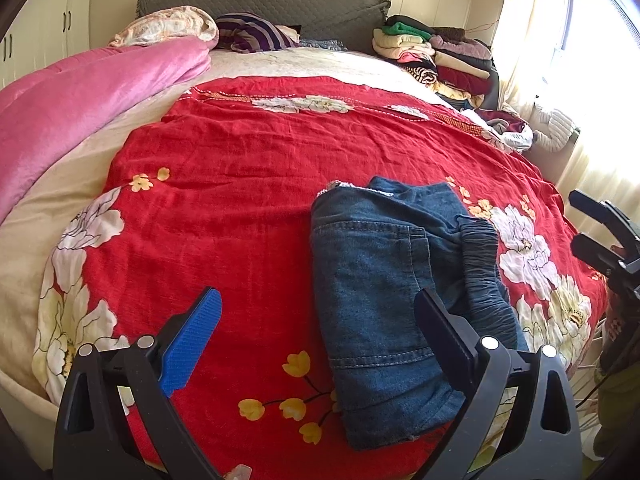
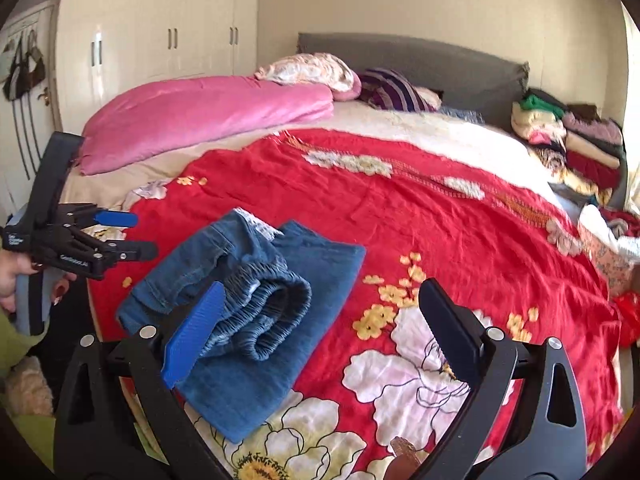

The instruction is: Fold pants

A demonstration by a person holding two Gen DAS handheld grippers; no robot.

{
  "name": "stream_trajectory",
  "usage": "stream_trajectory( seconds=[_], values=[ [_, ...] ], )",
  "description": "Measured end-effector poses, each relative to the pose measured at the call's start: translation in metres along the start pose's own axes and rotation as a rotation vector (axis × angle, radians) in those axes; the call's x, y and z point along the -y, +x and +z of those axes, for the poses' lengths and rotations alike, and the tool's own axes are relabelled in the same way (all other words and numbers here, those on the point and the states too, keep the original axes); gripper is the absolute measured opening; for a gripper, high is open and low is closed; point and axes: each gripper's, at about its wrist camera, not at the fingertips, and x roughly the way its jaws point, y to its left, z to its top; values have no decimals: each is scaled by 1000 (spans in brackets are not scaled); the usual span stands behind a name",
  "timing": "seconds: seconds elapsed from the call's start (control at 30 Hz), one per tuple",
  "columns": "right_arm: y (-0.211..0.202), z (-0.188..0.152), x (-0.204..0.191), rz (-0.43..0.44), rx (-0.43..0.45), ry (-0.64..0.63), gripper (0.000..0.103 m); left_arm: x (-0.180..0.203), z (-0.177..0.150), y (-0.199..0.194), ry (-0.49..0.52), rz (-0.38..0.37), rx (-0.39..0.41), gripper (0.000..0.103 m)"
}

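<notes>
Blue jeans [image 1: 380, 300] lie folded into a compact bundle on the red flowered bedspread [image 1: 240, 200], with the elastic waistband [image 1: 484, 272] on top. My left gripper [image 1: 320, 336] hovers over the bundle's near left part. It is open, with its blue pad [image 1: 196, 340] over bare bedspread and nothing gripped. In the right wrist view the jeans [image 2: 280, 280] sit left of centre. My right gripper [image 2: 320, 332] is open too, its blue pad [image 2: 196, 340] in front of the waistband [image 2: 276, 304]. Each gripper shows in the other's view: right gripper [image 1: 578, 220], left gripper [image 2: 132, 234], held by a hand [image 2: 12, 276].
A pink quilt [image 1: 88, 92] lies along the bed's left side. Stacked folded clothes [image 1: 432, 52] stand at the back right by the grey headboard [image 1: 260, 4]. More laundry [image 1: 512, 128] lies at the right edge near the curtain. White wardrobes [image 2: 160, 20] stand behind.
</notes>
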Motion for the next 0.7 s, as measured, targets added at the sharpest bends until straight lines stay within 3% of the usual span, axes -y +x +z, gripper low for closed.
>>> stream_trajectory(
  seconds=[0.17, 0.53, 0.7],
  values=[
    [25, -9, 11, 5, -87, 85, 92, 1, -1, 13, -3, -6, -24, 96],
    [77, -29, 24, 100, -236, 248, 91, 0, -4, 43, -28, -39, -83, 96],
    [92, -35, 22, 154, -274, 283, 86, -2, -5, 52, -49, -61, -98, 96]
  ],
)
